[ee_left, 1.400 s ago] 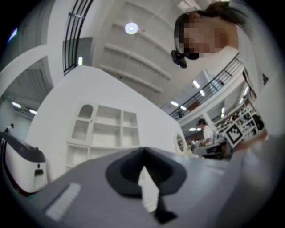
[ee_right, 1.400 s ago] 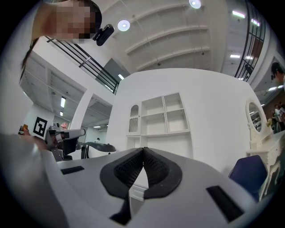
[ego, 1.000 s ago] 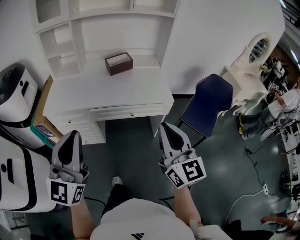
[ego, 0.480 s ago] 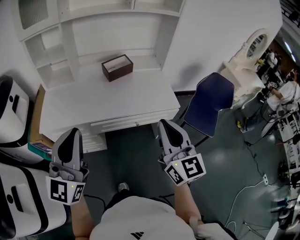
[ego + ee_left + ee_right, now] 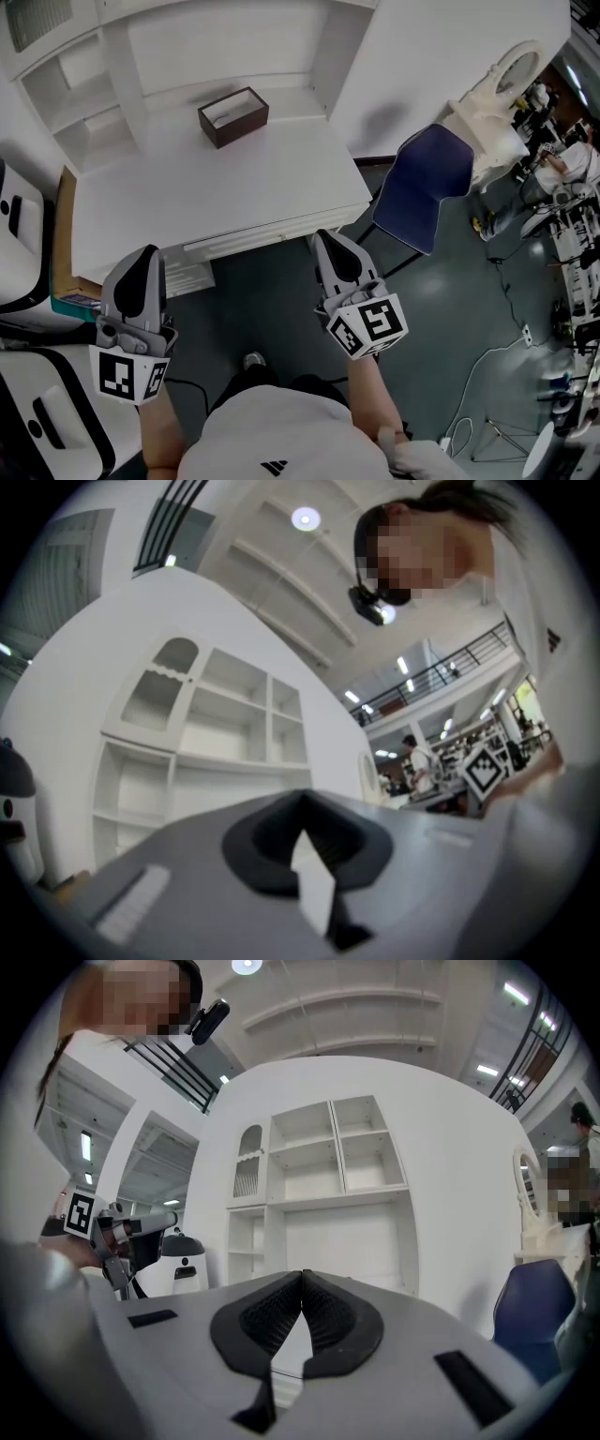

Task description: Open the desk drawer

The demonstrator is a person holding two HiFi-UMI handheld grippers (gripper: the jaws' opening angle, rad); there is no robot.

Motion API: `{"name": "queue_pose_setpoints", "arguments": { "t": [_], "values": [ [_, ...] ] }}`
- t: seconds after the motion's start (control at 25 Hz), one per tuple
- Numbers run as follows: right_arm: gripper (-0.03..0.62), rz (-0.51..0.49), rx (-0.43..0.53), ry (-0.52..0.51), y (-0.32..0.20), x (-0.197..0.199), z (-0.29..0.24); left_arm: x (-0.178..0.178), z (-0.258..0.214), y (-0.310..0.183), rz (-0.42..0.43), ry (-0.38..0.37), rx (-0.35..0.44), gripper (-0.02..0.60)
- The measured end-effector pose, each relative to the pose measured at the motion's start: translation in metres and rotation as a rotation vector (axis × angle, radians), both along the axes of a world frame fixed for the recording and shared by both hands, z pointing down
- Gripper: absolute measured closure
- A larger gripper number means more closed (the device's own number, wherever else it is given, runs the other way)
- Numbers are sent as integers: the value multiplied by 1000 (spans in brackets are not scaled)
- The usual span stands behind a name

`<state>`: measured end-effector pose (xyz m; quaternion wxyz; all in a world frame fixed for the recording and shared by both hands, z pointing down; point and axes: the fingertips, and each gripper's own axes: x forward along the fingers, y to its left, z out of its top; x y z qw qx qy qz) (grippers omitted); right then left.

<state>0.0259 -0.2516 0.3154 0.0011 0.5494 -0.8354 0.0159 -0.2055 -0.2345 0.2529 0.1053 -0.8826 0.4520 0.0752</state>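
From the head view, the white desk (image 5: 216, 187) lies ahead and below, with its drawer (image 5: 248, 234) a shut strip under the front edge of the top. The right gripper (image 5: 334, 244) is held just in front of the drawer's right end, apart from it. The left gripper (image 5: 142, 261) hangs near the desk's left front corner. Only this view shows the brown box (image 5: 232, 116) on the desk top. Each gripper's own view shows its ribbed pads meeting at the tips with nothing between them, so both are closed and empty. The right gripper view adds the tall shelf unit (image 5: 328, 1166) above the desk, a blue chair (image 5: 530, 1316) at the right edge, and the other gripper's marker cube (image 5: 81, 1211) far left. The drawer front is not visible in either gripper view.
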Motion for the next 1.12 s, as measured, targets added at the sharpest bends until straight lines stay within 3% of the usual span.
{"name": "queue_pose_setpoints", "arguments": {
  "t": [0.28,0.6,1.12],
  "values": [
    [605,9,-176,15,-17,-4,69,-2,25,-21,38,16,-60,575],
    [602,26,-375,-57,-37,4,154,6,55,-31,86,10,-91,575],
    [569,114,-592,-91,-83,26,271,18,97,-58,146,2,-143,575]
  ]
}}
